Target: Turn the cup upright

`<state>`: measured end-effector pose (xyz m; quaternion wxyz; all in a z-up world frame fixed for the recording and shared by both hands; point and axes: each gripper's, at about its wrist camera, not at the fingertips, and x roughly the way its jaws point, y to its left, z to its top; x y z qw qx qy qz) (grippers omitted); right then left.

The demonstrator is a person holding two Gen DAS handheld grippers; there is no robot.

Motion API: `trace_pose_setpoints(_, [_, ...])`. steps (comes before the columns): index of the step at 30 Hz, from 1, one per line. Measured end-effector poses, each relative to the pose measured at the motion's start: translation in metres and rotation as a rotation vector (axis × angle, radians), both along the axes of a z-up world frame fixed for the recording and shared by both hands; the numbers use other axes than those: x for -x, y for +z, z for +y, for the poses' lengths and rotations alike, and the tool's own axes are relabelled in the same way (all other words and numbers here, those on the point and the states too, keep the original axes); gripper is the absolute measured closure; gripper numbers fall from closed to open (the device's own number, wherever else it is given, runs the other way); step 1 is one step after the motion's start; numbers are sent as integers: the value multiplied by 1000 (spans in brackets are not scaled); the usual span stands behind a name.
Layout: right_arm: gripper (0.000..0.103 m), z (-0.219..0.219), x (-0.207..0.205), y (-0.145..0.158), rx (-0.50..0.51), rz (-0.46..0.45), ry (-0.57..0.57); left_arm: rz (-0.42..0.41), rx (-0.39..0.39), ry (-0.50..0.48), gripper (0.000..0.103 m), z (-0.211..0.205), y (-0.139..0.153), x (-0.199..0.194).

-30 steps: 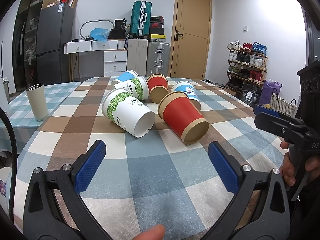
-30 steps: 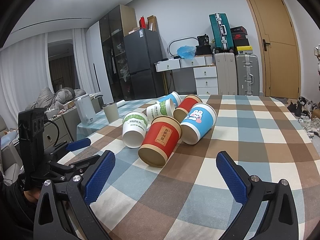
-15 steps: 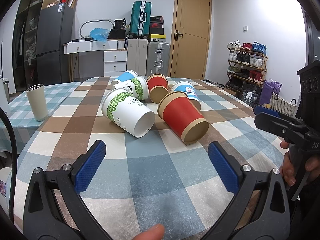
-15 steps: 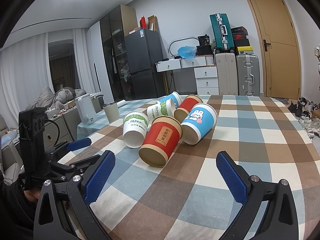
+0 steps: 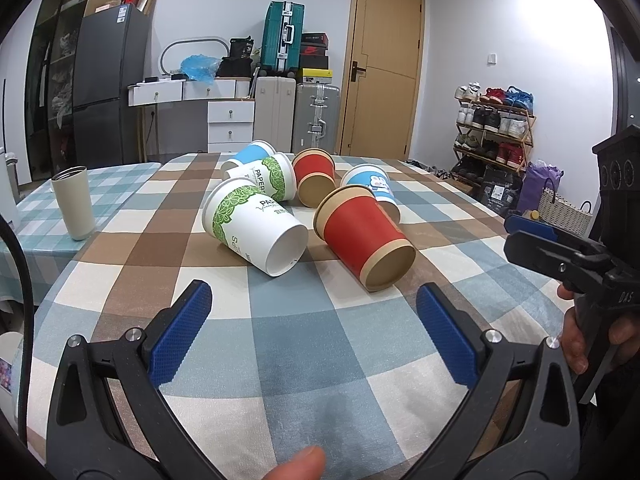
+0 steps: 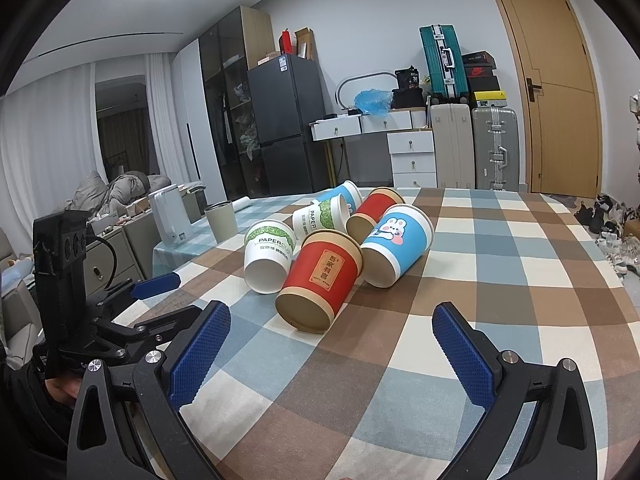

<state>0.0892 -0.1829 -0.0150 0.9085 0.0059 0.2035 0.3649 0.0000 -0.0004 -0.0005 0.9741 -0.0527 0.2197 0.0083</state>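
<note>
Several paper cups lie on their sides in a cluster on the checked tablecloth (image 5: 304, 332). Nearest are a white-and-green cup (image 5: 256, 226) and a red cup (image 5: 366, 238), also in the right wrist view (image 6: 320, 280). Behind lie a blue rabbit cup (image 6: 398, 246), another red cup (image 5: 314, 176), a second white-and-green cup (image 5: 268, 178) and a blue cup (image 5: 250, 156). My left gripper (image 5: 314, 314) is open and empty, short of the cups. My right gripper (image 6: 332, 332) is open and empty, close before the red cup.
A beige tumbler (image 5: 74, 202) stands upright on the table's left side. A white kettle (image 6: 170, 220) stands on a side table. Each gripper shows in the other's view, the right one (image 5: 560, 252) at the table's right edge. Drawers, suitcases and a door are behind.
</note>
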Motion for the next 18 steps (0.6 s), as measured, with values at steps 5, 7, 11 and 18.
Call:
trace_pose_setpoints(5, [0, -2, -1, 2, -13, -1, -5, -8, 2, 3, 1, -2, 2, 2])
trace_pose_setpoints(7, [0, -2, -1, 3, -15, 1, -8, -8, -1, 4, 1, -2, 3, 2])
trace_pose_setpoints(11, [0, -3, -2, 3, -13, -3, -11, -14, 4, 6, 1, -2, 8, 1])
trace_pose_setpoints(18, [0, -5, -6, 4, -27, 10, -10, -30, -7, 9, 1, -5, 12, 2])
